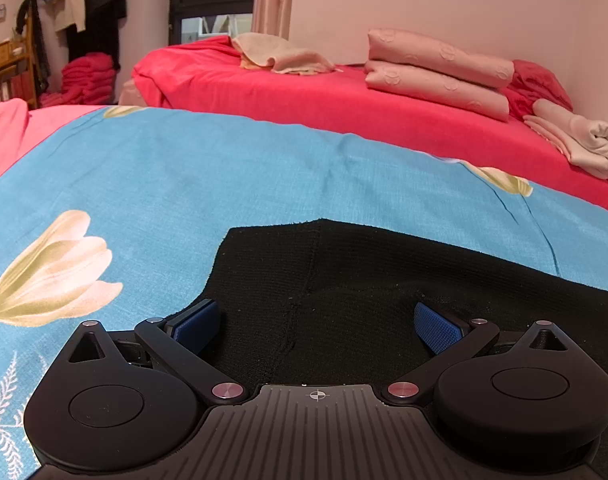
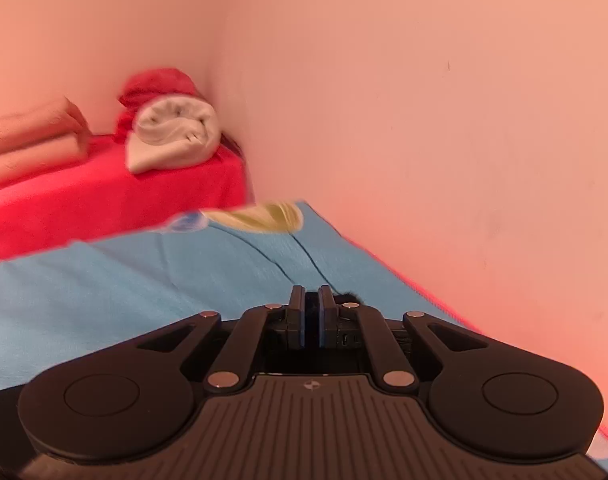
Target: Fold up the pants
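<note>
Pants flat on blue bed sheet, one tool spread, one pinched

Black knit pants (image 1: 343,280) lying flat on blue flowered bed sheet (image 1: 184,172), a stitched seam running up the middle toward a peaked edge at the far side. Left tool (image 1: 317,326) low over the cloth, blue pads (image 1: 437,330) set wide apart, the pants spread between and under them, nothing caught. Left pad right at the garment's left edge, beside a printed cream tulip (image 1: 52,272) on the sheet.

Right tool (image 2: 311,316) drawn nearly together, only a narrow slot between its pads, a dark tuft of black fabric (image 2: 349,300) showing at the tips and in the slot; apparently clamped on the pants, though little of the cloth visible in that view. Blue sheet beneath it, pink wall (image 2: 443,120) close on the right. View slightly blurred.

Beyond the sheet, a red bed (image 1: 343,108) carrying stacked pink folded bedding (image 1: 435,72), a beige towel (image 1: 280,54) and a rolled white cloth (image 1: 591,144) near the wall. Farther left, hanging clothes (image 1: 96,4) and a pile of red fabric (image 1: 88,80) by a dark window frame (image 1: 212,0).
</note>
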Action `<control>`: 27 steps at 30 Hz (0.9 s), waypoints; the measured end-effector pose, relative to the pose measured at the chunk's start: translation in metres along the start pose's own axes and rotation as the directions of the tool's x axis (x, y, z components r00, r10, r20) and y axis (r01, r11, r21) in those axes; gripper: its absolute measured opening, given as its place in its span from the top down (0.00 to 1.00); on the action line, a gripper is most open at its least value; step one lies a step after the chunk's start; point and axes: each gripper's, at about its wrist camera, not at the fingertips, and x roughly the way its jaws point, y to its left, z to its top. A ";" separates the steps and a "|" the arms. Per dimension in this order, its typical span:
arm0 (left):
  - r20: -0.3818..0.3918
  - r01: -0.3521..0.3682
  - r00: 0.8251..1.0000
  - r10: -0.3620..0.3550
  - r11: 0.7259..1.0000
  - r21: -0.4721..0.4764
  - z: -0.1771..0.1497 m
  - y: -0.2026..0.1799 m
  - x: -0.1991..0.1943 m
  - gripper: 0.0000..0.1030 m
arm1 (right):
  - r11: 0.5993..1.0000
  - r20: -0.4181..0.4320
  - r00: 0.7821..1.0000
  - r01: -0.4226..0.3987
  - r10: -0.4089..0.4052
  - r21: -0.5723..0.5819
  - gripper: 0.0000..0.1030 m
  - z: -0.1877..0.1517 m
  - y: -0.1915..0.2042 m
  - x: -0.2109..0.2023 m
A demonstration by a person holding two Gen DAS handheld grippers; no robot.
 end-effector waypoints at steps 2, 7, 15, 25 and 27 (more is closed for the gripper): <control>0.000 0.000 1.000 0.000 1.000 0.000 0.000 0.000 0.000 0.00 | 0.996 -0.109 0.991 0.066 -0.073 -0.067 0.85 -0.010 0.007 0.021; 0.000 -0.007 1.000 0.007 1.000 0.005 0.000 -0.001 0.000 0.00 | 0.997 -0.030 0.996 0.081 -0.082 -0.014 0.43 -0.007 -0.001 -0.007; -0.001 -0.011 1.000 0.011 1.000 0.009 0.001 -0.002 -0.001 0.00 | 0.979 -0.028 0.979 -0.201 0.203 0.042 0.16 -0.009 0.023 -0.078; -0.001 -0.011 1.000 0.011 1.000 0.009 0.001 -0.002 -0.001 0.00 | 0.920 -0.188 0.917 -0.301 0.351 0.251 0.39 -0.021 0.002 -0.049; -0.001 -0.011 1.000 0.011 1.000 0.009 0.001 -0.002 -0.001 0.00 | 0.916 -0.152 0.944 -0.232 0.293 0.328 0.32 -0.020 -0.014 -0.054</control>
